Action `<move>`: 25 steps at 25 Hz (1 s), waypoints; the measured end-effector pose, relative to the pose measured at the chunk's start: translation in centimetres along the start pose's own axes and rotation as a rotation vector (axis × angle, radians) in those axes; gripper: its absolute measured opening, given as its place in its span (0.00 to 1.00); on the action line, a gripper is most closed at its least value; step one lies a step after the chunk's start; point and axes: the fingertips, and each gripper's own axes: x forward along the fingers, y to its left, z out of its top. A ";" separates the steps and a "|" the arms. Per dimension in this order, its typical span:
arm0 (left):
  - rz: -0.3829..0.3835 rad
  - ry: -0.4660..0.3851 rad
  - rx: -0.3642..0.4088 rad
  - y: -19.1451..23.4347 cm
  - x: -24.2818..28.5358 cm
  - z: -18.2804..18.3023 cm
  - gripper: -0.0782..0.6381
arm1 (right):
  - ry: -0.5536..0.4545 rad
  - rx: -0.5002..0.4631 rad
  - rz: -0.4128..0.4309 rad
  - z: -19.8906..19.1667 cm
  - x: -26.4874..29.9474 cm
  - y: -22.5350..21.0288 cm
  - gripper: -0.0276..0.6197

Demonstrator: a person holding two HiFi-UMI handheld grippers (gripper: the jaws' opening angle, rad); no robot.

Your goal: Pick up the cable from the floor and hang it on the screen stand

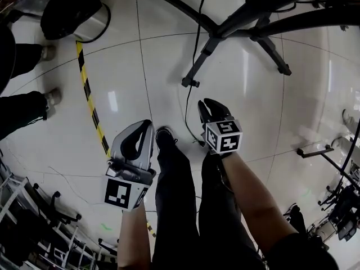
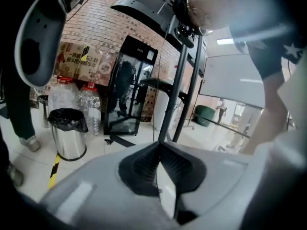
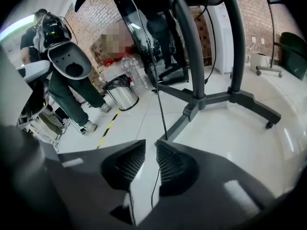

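Note:
A thin black cable (image 1: 187, 103) hangs from the black screen stand (image 1: 214, 35) and trails over the white floor to just beside my right gripper (image 1: 207, 104). In the right gripper view the jaws of the right gripper (image 3: 150, 145) stand a little apart and hold nothing. The cable (image 3: 160, 110) runs on the floor beyond them and shows again through the gap. The stand's post (image 3: 194, 56) rises just behind. My grey left gripper (image 1: 147, 124) hovers left of my legs, away from the cable. In its own view the left gripper (image 2: 159, 145) has its tips together, holding nothing.
A steel bin with a black liner (image 1: 73, 10) stands at the far left, beside large water bottles (image 2: 88, 99). Yellow-black floor tape (image 1: 90, 103) runs past it. A person's shoes (image 1: 50, 97) are at the left edge. More stands and racks (image 1: 337, 201) crowd the right and lower-left corners.

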 end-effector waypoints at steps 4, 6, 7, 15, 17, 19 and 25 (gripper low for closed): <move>-0.004 0.062 0.003 1.7 0.3 -4.7 0.11 | 0.043 -0.014 0.001 -2.4 3.9 -0.4 0.17; -0.009 0.089 -0.007 2.1 0.6 -7.0 0.11 | 0.063 -0.001 0.003 -3.6 5.5 -0.7 0.17; -0.013 0.101 -0.014 2.2 0.8 -8.0 0.11 | 0.069 0.017 -0.001 -4.2 6.3 -1.0 0.17; -0.006 0.165 -0.074 4.9 2.1 -14.3 0.11 | 0.130 0.061 -0.014 -7.9 11.9 -2.8 0.22; 0.002 0.165 -0.090 5.4 2.3 -15.0 0.11 | 0.141 0.091 -0.010 -8.7 12.9 -3.2 0.22; -0.006 0.166 -0.085 5.5 2.5 -15.1 0.11 | 0.161 0.105 -0.014 -9.4 13.6 -3.6 0.22; 0.002 0.167 -0.084 6.1 2.8 -15.1 0.11 | 0.156 0.084 -0.056 -9.5 14.3 -4.0 0.09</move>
